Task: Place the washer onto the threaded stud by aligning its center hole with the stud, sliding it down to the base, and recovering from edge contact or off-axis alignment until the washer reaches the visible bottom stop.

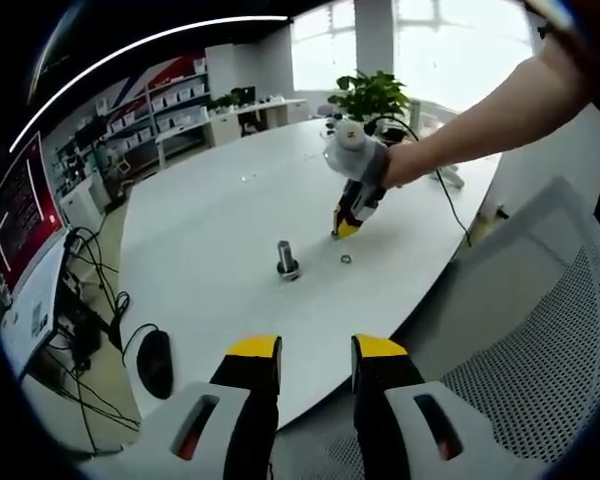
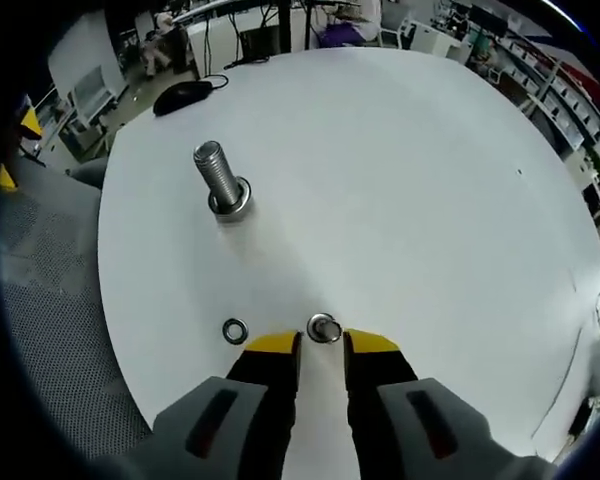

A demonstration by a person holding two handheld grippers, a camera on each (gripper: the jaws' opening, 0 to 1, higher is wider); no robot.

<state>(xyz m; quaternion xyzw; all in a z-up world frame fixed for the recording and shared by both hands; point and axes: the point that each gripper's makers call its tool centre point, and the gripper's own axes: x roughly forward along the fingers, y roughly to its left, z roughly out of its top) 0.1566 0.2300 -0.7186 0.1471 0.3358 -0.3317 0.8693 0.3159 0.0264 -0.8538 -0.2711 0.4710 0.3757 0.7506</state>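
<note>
Here the right gripper (image 2: 322, 347), jaws narrowly apart and holding nothing, noses at a washer (image 2: 323, 327) lying flat, well apart from the upright stud (image 2: 220, 177), so closing could skid it away, while the left gripper (image 1: 315, 353) hangs parted, empty

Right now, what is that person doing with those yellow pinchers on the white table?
A person is trying to put a small metal ring onto a big screw. The right hand-held gripper is down at the white table, its tips open around one washer. A second washer lies beside it. The screw stands upright further off. The left hand-held gripper waits open, holding nothing.
</note>
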